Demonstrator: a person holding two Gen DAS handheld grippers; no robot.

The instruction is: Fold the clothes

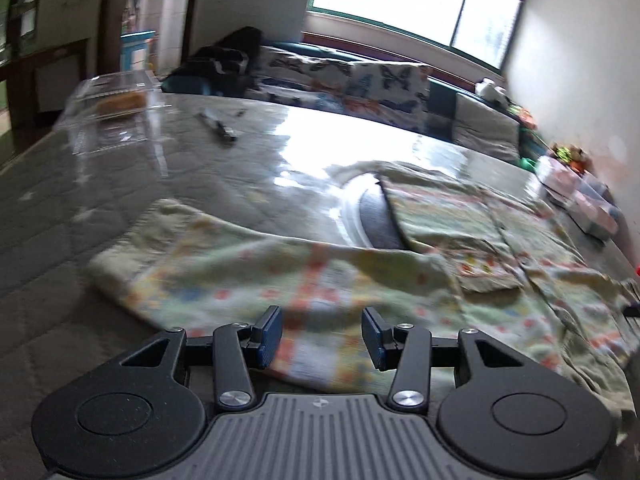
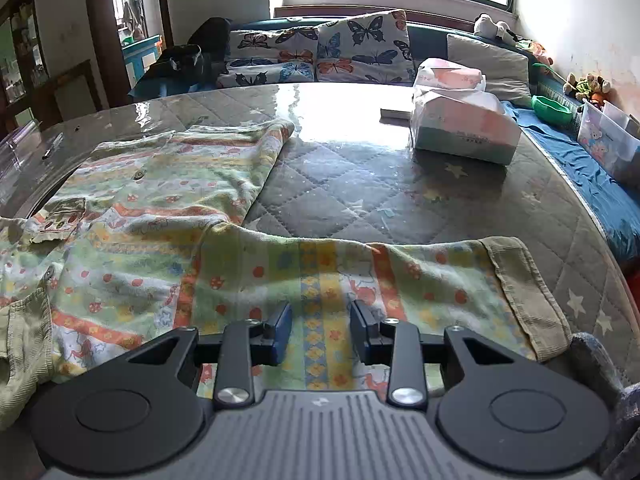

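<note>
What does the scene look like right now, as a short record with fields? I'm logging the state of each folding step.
garment: patterned shirt, spread out flat, not yet folded
surface: quilted table top under a clear cover
left gripper: open, above one sleeve, nothing between the pads
right gripper: open, above the other sleeve, fabric under the jaws but not pinched
nearby: tissue box in a plastic bag on the far right of the table; clear plastic container at the far left

Grey quilted table under glossy clear cover, patterned shirt spread flat across its near side, bagged tissue box towards far right, clear plastic container and a pen far left
</note>
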